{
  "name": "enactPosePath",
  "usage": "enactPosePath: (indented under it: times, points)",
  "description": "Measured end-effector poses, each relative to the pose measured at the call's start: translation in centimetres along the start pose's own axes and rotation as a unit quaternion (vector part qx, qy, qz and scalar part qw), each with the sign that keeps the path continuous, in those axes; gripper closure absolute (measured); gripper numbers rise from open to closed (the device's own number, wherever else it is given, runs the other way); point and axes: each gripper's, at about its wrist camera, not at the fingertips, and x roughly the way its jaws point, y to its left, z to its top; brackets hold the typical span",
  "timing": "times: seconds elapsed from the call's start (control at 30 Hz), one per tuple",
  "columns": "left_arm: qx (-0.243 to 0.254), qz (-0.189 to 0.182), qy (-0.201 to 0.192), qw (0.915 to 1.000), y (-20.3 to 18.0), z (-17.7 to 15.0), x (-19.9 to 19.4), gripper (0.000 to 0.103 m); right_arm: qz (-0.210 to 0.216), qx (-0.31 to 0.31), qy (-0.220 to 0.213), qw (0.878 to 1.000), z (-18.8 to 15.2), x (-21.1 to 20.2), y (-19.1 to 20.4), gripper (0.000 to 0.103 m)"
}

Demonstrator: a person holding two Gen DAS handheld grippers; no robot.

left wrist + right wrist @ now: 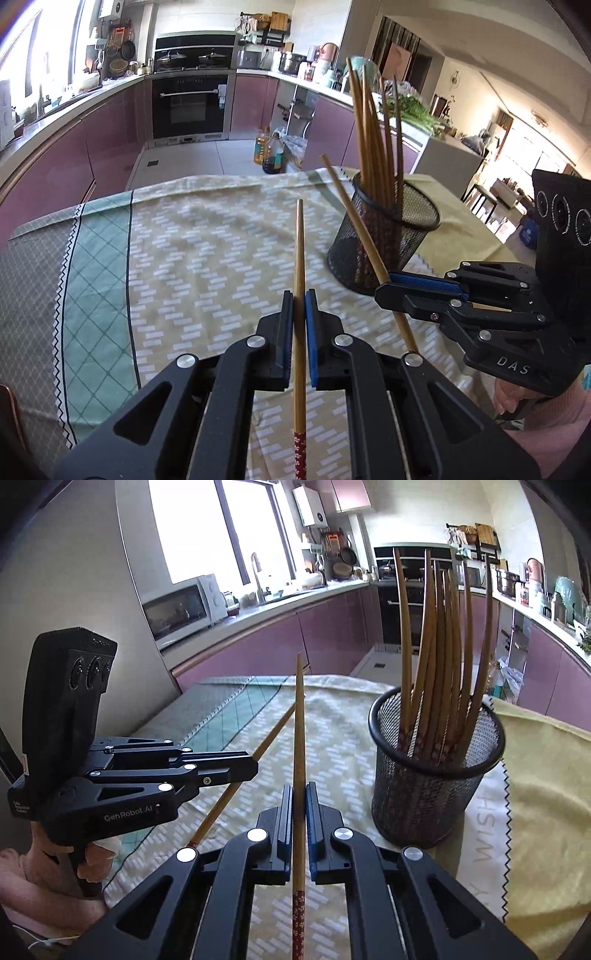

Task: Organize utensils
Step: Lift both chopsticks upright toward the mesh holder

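Observation:
My left gripper [299,306] is shut on a bamboo chopstick [300,251] with a red patterned end, which points forward above the tablecloth. To its right, my right gripper [386,291] is shut on a second chopstick [351,210] that slants in front of the black mesh holder [343,251]. Several chopsticks [369,129] stand in that holder. In the right wrist view, the right gripper [299,797] clamps its chopstick [299,720]. There the holder [436,775] stands to the right, and the left gripper [251,768] with its chopstick [272,738] is at the left.
A patterned green and beige tablecloth [184,240] covers the table, with a yellow cloth [546,775] under and beyond the holder. Past the table's far edge are oil bottles [267,151] on the floor, purple cabinets and an oven [190,107].

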Motion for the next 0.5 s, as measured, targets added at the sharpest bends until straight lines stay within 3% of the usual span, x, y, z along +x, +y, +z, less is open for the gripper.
enactPosePath:
  times: [0.5]
  points:
    - [-0.001,-0.035,-0.033,0.9989,-1.0,1.1,-3.1,0.096,-0.005,-0.002,-0.029,1.000,0.0,-2.2,0.0,0.097]
